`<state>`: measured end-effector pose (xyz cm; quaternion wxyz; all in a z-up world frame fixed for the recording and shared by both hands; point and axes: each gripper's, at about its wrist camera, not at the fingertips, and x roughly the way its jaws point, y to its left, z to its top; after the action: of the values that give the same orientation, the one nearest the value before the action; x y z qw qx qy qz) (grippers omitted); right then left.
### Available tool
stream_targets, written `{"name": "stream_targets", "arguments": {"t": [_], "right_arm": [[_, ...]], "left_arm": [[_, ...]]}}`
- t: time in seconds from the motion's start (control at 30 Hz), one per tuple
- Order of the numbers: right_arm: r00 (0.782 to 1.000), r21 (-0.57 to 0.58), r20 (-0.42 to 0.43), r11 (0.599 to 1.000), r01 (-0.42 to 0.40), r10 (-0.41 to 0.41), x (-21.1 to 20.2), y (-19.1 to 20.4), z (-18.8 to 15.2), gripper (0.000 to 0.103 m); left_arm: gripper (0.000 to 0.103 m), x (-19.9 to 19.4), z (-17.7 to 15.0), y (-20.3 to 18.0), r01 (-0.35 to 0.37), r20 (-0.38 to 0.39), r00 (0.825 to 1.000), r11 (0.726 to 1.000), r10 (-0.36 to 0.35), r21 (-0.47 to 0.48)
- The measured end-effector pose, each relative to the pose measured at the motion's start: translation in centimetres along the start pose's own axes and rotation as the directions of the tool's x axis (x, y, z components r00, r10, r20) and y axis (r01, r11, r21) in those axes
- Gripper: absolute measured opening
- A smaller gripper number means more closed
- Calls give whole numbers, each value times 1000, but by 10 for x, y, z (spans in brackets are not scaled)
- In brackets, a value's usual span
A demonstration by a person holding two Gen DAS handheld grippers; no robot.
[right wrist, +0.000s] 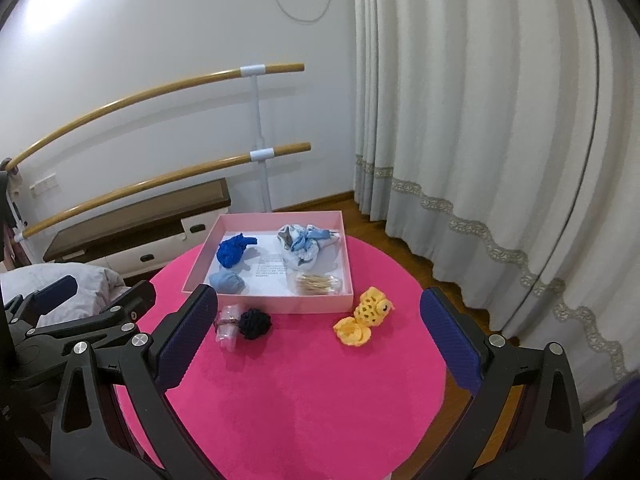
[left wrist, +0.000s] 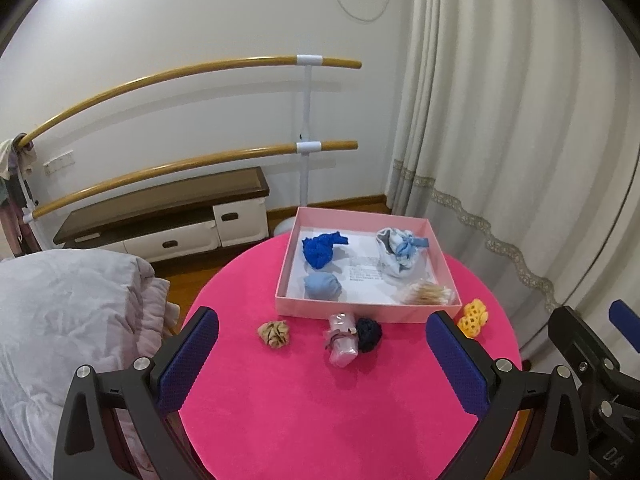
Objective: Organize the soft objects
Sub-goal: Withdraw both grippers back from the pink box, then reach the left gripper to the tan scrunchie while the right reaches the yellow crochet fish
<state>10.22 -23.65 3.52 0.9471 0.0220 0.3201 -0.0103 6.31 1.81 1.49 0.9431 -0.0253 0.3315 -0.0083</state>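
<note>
Two tools, left tool [left wrist: 322,354] & right tool [right wrist: 318,338], both wide, holding nothing, low at 6 o'clock over the pink desk [right wrist: 304,392]. Next up on desk, 5 soft bits not put away yet: 1 tan scrunchie [left wrist: 273,333], 1 pink bundle [left wrist: 342,342], 1 black ball [right wrist: 255,323], 2 yellow knit toys [right wrist: 364,316]. At 12, pink box [left wrist: 366,314] w/ 4 things inside. I think next: grab one, drop it in box.

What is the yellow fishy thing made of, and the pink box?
The yellow fish looks crocheted from yarn: you can see open, holey stitches and a matte, soft surface. The pink box looks like smooth cardboard, with thin, straight, flat walls, though I can't be sure.
</note>
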Motion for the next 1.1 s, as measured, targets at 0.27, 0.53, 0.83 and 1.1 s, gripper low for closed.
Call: {"name": "stream_targets", "arguments": {"t": [0.27, 0.53, 0.83, 1.1], "right_arm": [[1000, 1, -26, 1000, 7, -7, 7, -1, -4, 101], [997, 21, -73, 1000, 8, -6, 22, -9, -10, 101], [991, 35, -132, 999, 25, -20, 44, -19, -16, 101], [977, 85, -206, 994, 66, -48, 74, -36, -21, 101]], "left_arm": [[103, 4, -1, -3, -2, -36, 999, 1000, 3, 13], [103, 22, 3, -5, 21, -93, 995, 1000, -19, 21], [103, 52, 10, 0, -10, -146, 989, 1000, 11, 9], [103, 90, 9, 13, -72, -211, 975, 997, 68, -11]]}}
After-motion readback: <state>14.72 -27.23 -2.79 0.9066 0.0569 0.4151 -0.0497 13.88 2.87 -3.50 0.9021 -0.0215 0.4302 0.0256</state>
